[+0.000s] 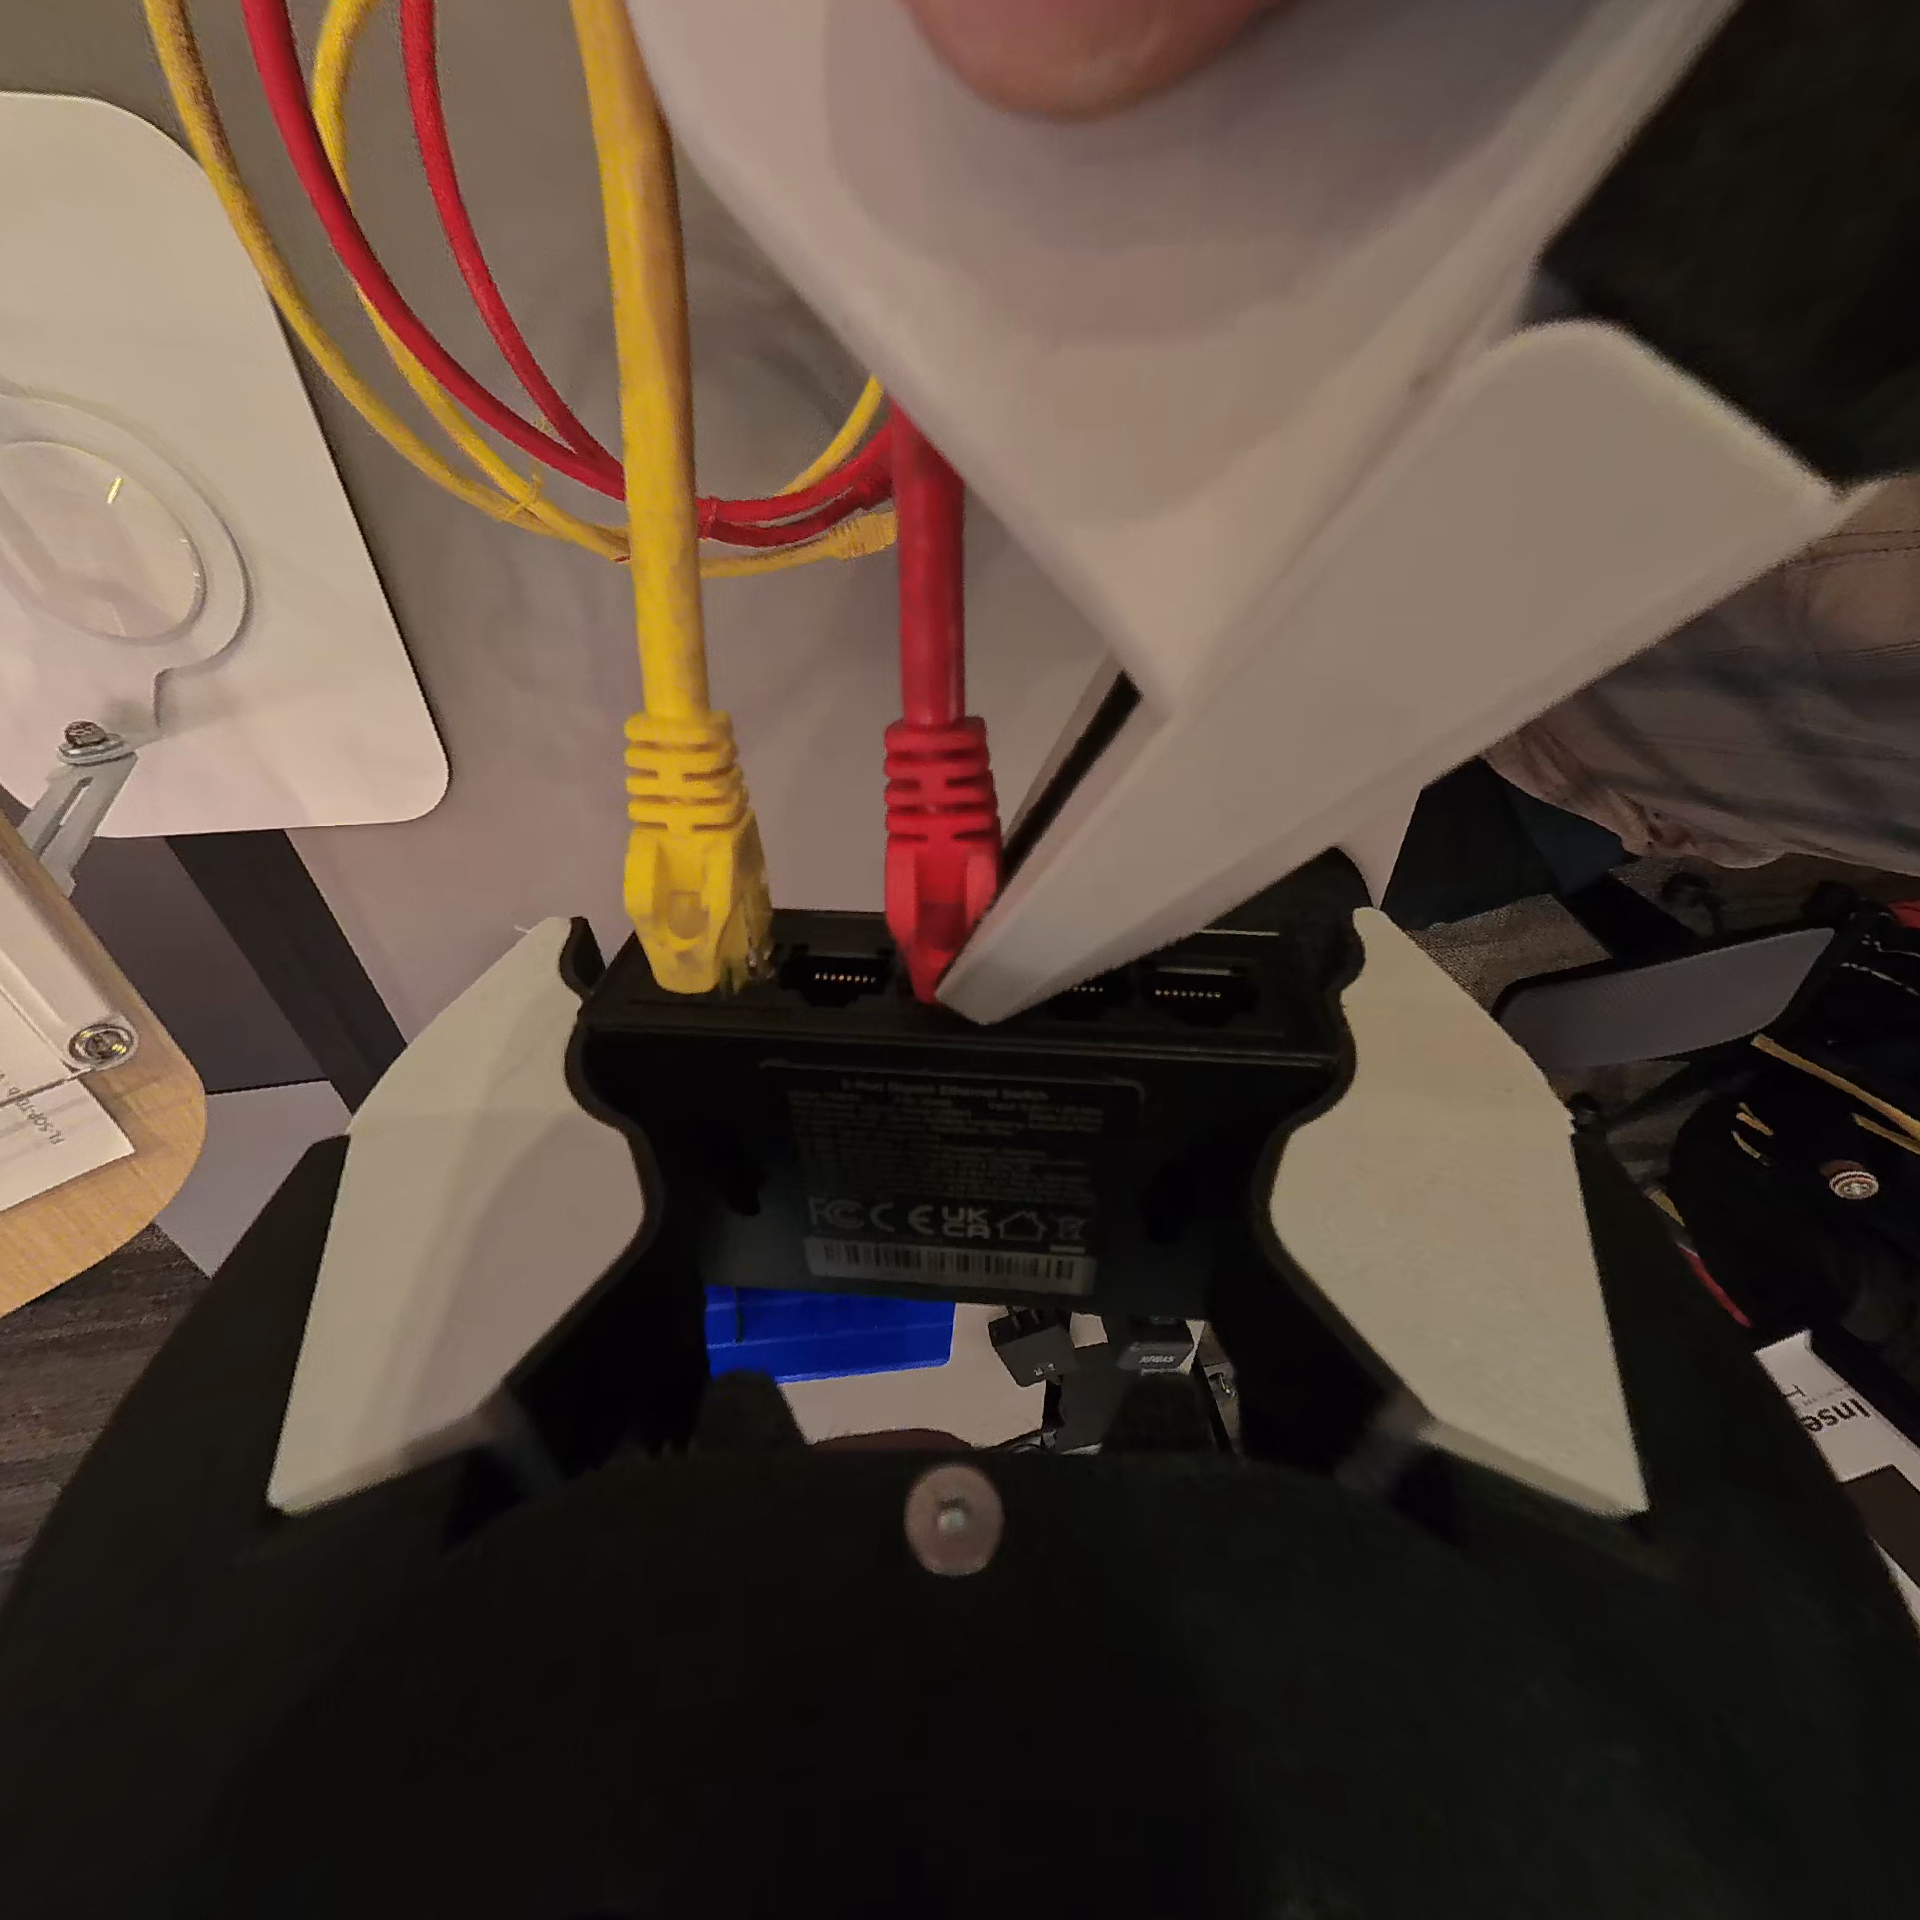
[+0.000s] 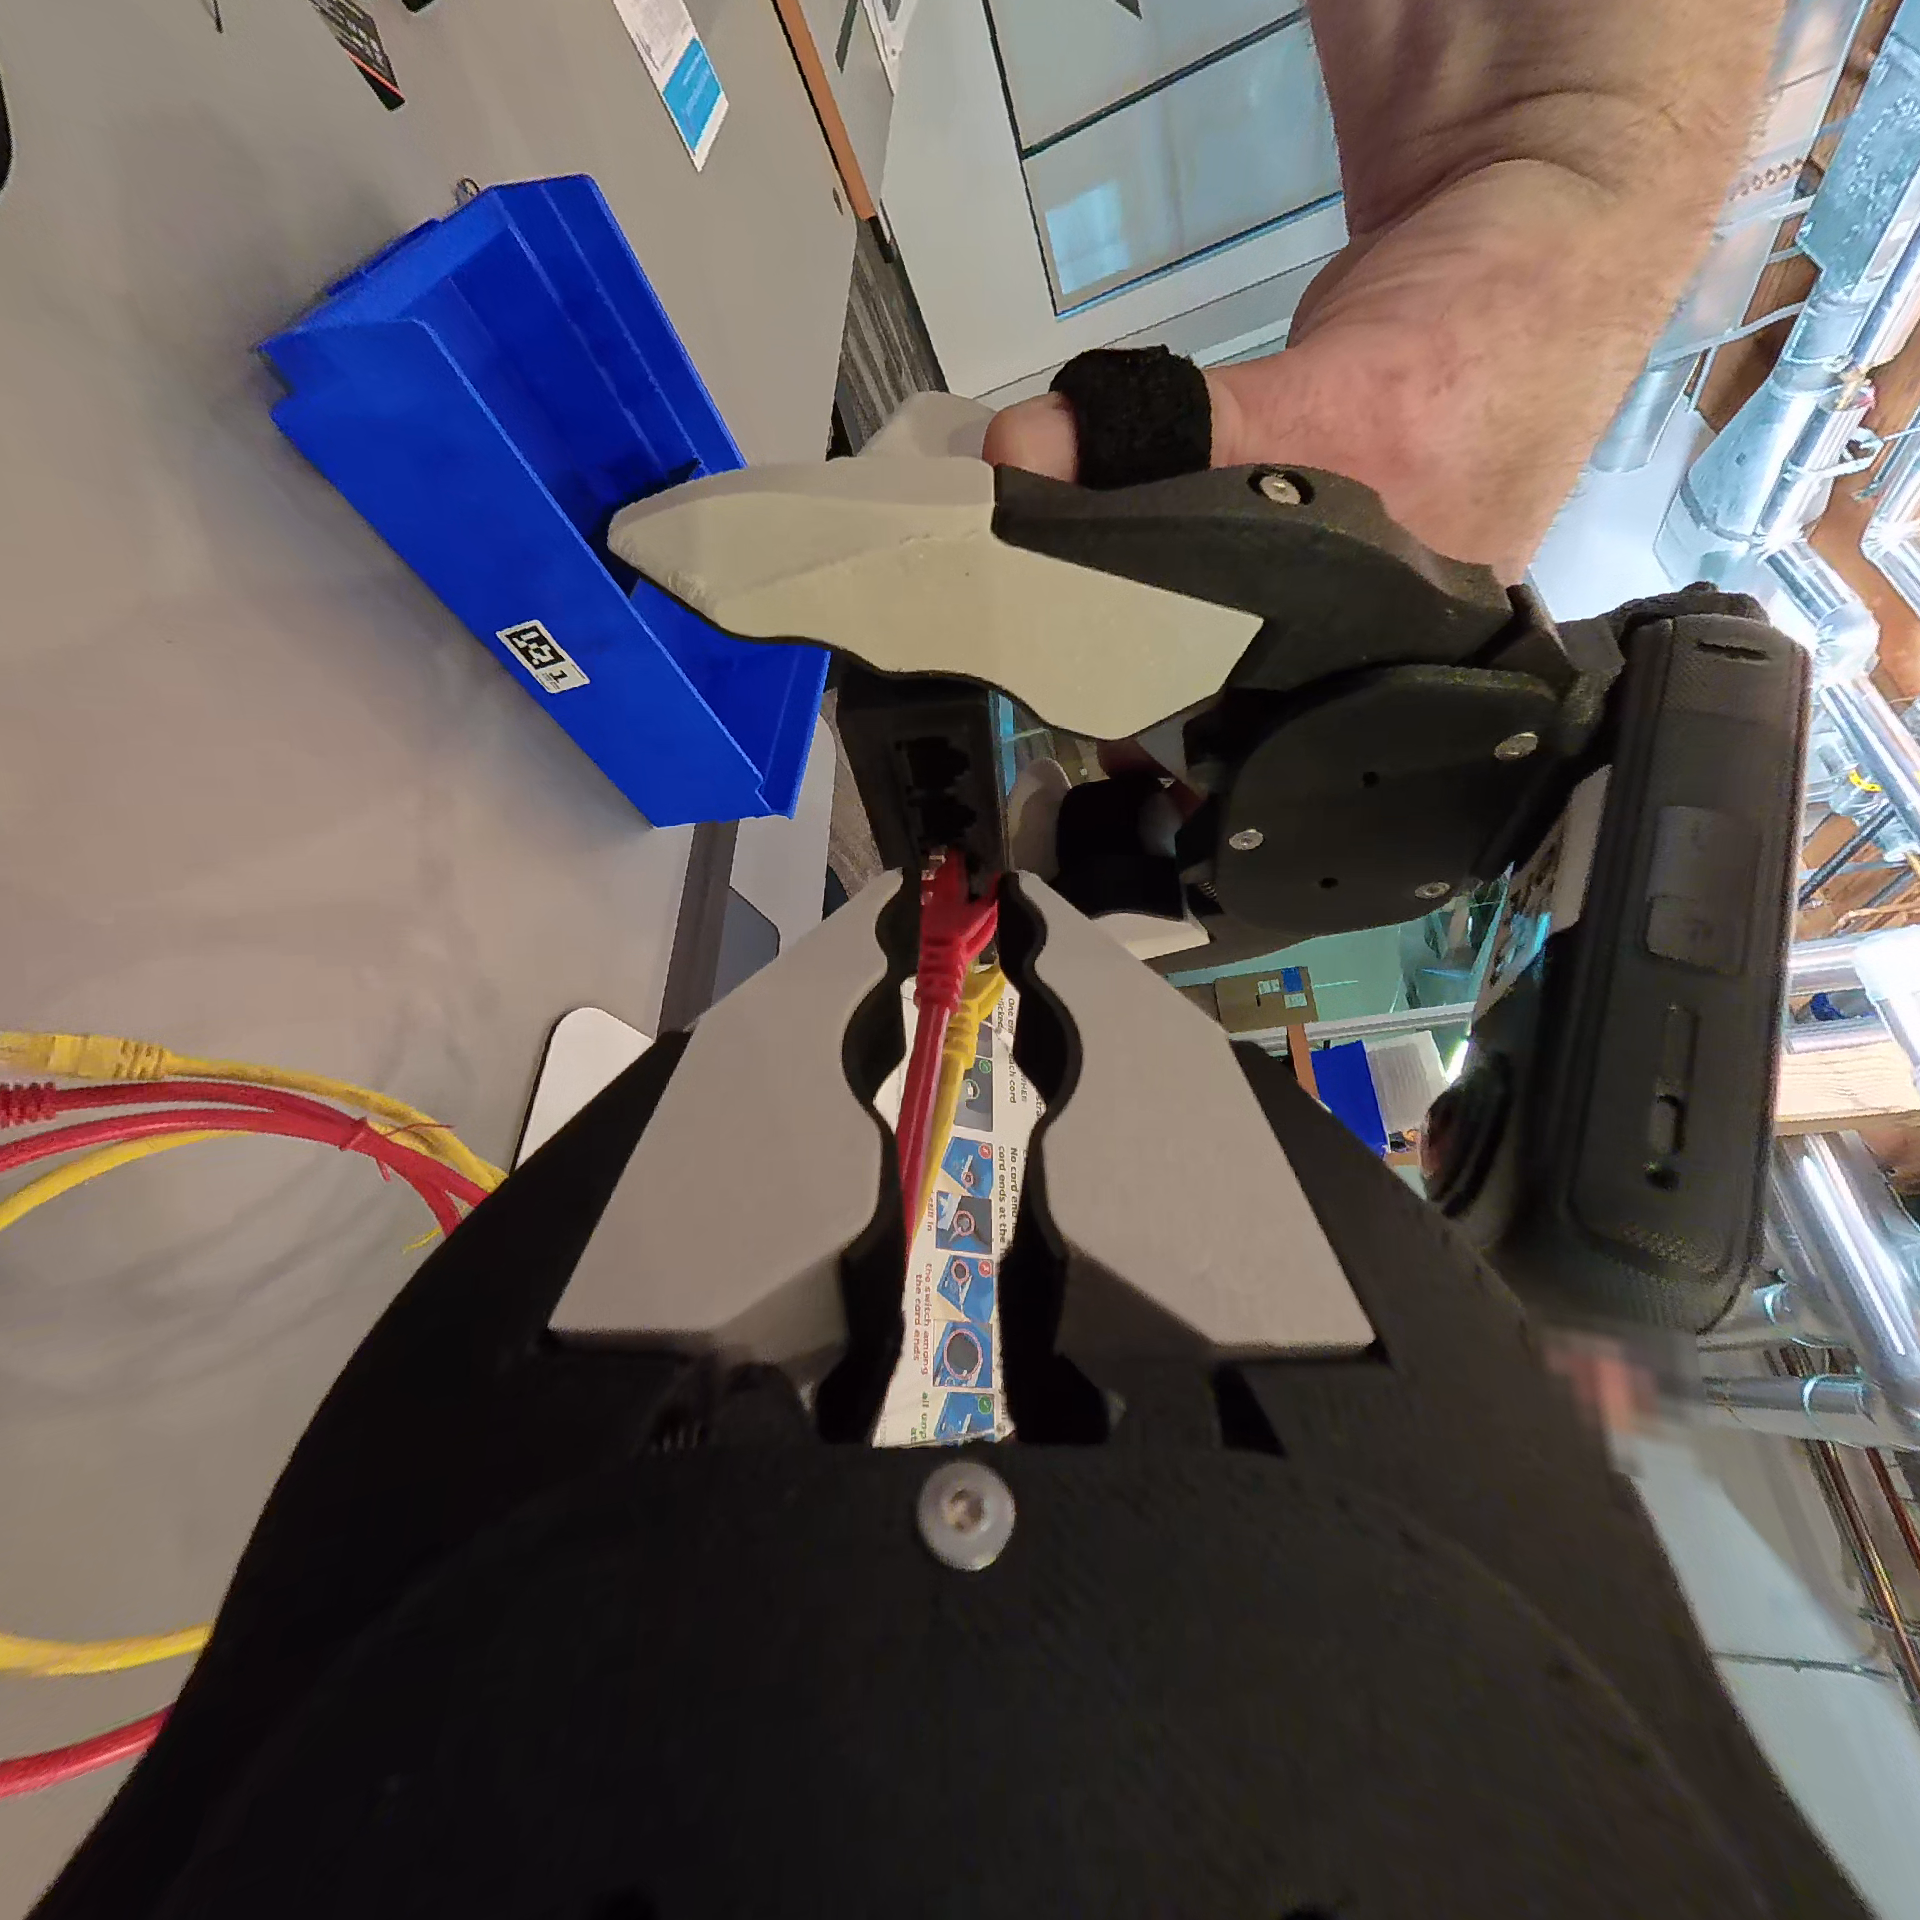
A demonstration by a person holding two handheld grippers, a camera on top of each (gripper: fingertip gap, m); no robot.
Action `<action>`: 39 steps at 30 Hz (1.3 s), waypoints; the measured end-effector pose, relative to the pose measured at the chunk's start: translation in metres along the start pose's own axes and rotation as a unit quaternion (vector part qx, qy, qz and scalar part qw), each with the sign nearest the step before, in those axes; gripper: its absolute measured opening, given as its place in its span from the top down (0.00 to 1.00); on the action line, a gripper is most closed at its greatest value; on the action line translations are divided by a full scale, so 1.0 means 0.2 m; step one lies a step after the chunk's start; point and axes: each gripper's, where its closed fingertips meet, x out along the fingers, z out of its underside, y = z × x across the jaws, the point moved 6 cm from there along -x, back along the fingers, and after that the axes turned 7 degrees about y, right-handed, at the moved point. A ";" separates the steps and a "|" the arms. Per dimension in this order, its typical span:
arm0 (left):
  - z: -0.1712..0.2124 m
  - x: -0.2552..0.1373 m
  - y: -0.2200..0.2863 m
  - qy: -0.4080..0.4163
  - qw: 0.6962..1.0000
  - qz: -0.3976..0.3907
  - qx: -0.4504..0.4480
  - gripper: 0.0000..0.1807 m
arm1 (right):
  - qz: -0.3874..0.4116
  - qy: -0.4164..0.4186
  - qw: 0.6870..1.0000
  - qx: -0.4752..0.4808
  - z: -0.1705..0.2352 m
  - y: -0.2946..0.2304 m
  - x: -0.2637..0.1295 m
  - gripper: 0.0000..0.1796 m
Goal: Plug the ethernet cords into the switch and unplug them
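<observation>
The right gripper [image 2: 961,902] pinches its 2 fingers narrowly on the red ethernet plug [image 1: 938,831], seated in the middle port of the black switch [image 1: 956,1132]. The left gripper [image 1: 961,961] clamps that switch by its sides, off the grey table [image 2: 260,831]. The yellow ethernet plug [image 1: 688,842] sits in the end port, and a blue bin [image 2: 499,457] lies beyond.

The switch [image 1: 956,1153] is matt black plastic with a slightly glossy label. The yellow cord [image 1: 665,582] and red cord [image 1: 935,623] look rubbery, with scuffed moulded boots. Each tool's fingers [image 1: 468,1195] are grainy, matt pale plastic on rough black bodies. The blue bin [image 2: 499,468] is smooth, shiny plastic; the surface [image 2: 208,831] is matt grey.
</observation>
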 end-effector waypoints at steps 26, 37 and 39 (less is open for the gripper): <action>-0.03 0.01 -0.01 -0.011 1.000 0.002 0.003 0.30 | -0.019 -0.038 0.999 0.015 0.00 -0.01 -0.02 0.95; -0.03 0.02 0.01 0.019 0.999 0.026 0.002 0.30 | -0.021 -0.056 0.998 -0.005 -0.03 -0.02 -0.03 0.97; -0.02 0.00 0.01 0.035 0.999 0.023 -0.001 0.30 | -0.014 -0.048 0.999 -0.003 -0.04 -0.01 -0.03 0.98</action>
